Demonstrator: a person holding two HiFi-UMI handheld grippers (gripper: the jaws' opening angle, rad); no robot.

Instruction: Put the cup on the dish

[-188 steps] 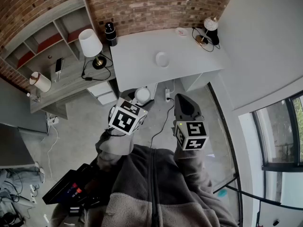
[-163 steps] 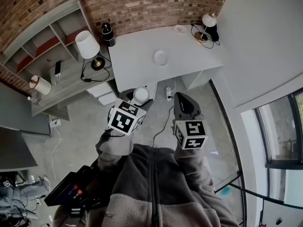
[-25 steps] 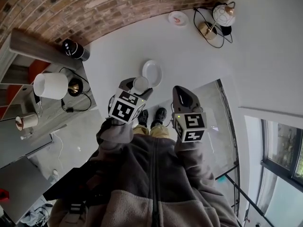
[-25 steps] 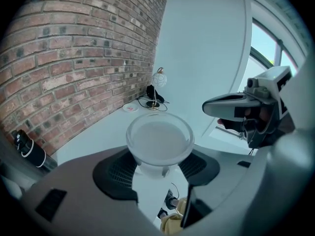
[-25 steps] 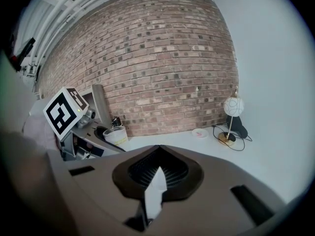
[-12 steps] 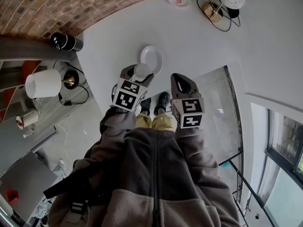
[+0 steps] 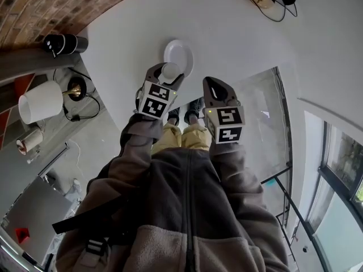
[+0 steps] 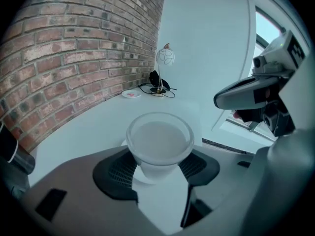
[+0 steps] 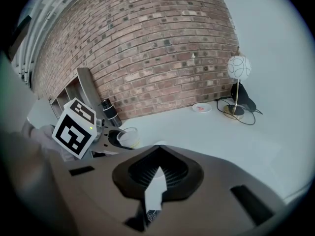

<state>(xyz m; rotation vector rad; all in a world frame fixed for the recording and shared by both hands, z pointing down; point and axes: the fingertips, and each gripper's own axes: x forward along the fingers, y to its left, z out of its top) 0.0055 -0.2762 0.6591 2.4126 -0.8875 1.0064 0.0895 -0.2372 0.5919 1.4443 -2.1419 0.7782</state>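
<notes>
My left gripper (image 7: 168, 72) is shut on a translucent white cup (image 7: 169, 70), held upright at the near edge of the white dish (image 7: 180, 52) on the white table (image 7: 238, 44). In the left gripper view the cup (image 8: 160, 140) sits between the black pads of my left gripper (image 8: 160, 167), and a sliver of the dish (image 8: 125, 142) shows under it. My right gripper (image 7: 211, 84) hangs beside it to the right, over the table's front edge. Its jaws meet at the tip, and my right gripper (image 9: 158, 149) holds nothing.
A black cylinder (image 7: 62, 43) stands at the table's left end by the brick wall. A globe lamp (image 9: 237, 68) with a cable and a small pink saucer (image 9: 202, 107) are at the far right. A lamp with a white shade (image 7: 39, 102) stands on the lower shelf unit, left.
The person has walked up to the table from across the room. My left gripper has carried the cup forward to the dish's near edge; the right gripper came along beside it.
</notes>
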